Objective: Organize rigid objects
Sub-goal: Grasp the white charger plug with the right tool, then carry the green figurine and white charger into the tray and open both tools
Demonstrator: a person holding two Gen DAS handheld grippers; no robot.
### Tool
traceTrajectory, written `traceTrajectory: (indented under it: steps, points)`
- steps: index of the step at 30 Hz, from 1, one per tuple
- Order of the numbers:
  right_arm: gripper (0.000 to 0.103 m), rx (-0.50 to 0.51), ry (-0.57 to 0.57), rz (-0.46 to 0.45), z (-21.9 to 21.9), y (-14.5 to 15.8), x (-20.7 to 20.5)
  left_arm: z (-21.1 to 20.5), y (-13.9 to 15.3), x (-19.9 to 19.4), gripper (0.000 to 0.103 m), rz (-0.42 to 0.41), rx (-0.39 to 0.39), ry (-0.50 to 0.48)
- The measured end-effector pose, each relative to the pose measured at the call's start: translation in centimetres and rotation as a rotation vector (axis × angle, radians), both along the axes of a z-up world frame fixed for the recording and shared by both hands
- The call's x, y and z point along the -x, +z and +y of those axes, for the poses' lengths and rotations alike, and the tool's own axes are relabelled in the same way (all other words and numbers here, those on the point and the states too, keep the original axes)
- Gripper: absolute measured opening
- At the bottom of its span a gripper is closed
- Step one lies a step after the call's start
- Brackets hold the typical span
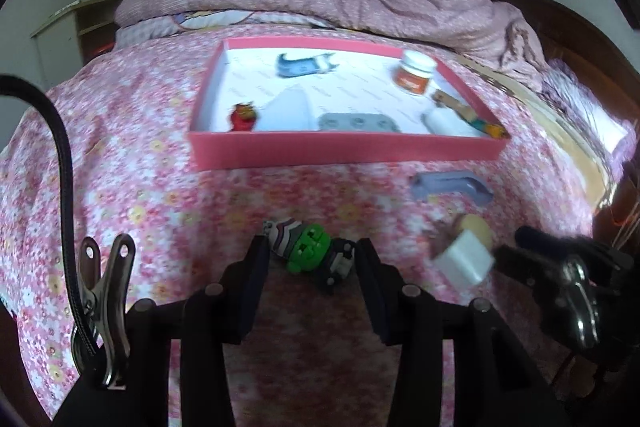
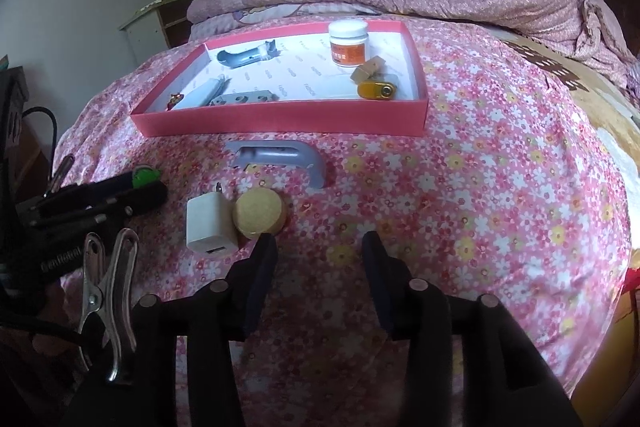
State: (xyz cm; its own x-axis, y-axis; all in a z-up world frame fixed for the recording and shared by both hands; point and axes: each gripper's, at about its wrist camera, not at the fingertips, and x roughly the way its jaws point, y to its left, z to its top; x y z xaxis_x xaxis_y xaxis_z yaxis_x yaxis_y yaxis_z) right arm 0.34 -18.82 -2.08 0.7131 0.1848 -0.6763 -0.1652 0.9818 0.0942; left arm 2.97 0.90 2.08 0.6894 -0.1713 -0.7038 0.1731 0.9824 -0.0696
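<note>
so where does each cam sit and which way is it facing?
Left wrist: on the left gripper, low over the bedspread, facing the pink tray; open fingers flank the green toy.
Right wrist: on the right gripper, open, facing the same tray; left gripper at left.
Shared: tray, grey handle, white charger, cork disc.

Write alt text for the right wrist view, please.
An open right gripper hovers over a pink floral bedspread, just right of a white charger and a tan disc. Beyond lie a grey bracket and a pink tray of small items.
</note>
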Motion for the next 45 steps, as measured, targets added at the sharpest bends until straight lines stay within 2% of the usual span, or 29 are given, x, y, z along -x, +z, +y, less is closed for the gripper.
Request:
traceTrajectory:
  steps: [3, 8, 13, 16, 21, 24, 33, 41, 45]
  points:
    - [0.046, 0.010, 0.030, 0.000, 1.1, 0.4, 0.6, 0.4, -0.2, 0.3, 0.047, -0.020, 0.023, -0.002]
    - [0.046, 0.051, 0.121, -0.071, 3.7, 1.5, 1.8, 0.6, -0.3, 0.7, 0.047, -0.031, 0.029, -0.006]
    - [0.046, 0.031, 0.139, -0.037, 5.1, 1.4, 0.5, 1.2, -0.4, 1.3, 0.047, -0.028, 0.058, -0.008]
    - [0.041, -0.017, 0.124, -0.022, 5.2, 1.2, -0.2, 1.2, -0.4, 1.5, 0.047, -0.033, 0.056, -0.009]
    - [0.029, -0.027, 0.168, -0.012, 5.8, 1.1, -0.9, 1.1, -0.5, 1.6, 0.047, -0.038, 0.047, -0.008]
    - [0.026, -0.006, 0.185, 0.019, 6.4, 0.5, -1.2, 1.2, -0.5, 1.6, 0.047, -0.036, 0.053, -0.009]
    - [0.026, 0.098, 0.165, 0.005, 4.5, 0.3, 1.2, 0.7, -0.5, 1.5, 0.047, -0.041, 0.015, -0.003]
    - [0.026, 0.052, 0.138, -0.023, 2.7, -0.6, 2.2, -0.3, -0.8, 1.7, 0.047, -0.050, -0.050, 0.002]
    - [0.026, 0.034, 0.141, -0.029, 2.5, -0.7, 2.3, -0.4, -0.8, 1.7, 0.048, -0.051, -0.053, 0.002]
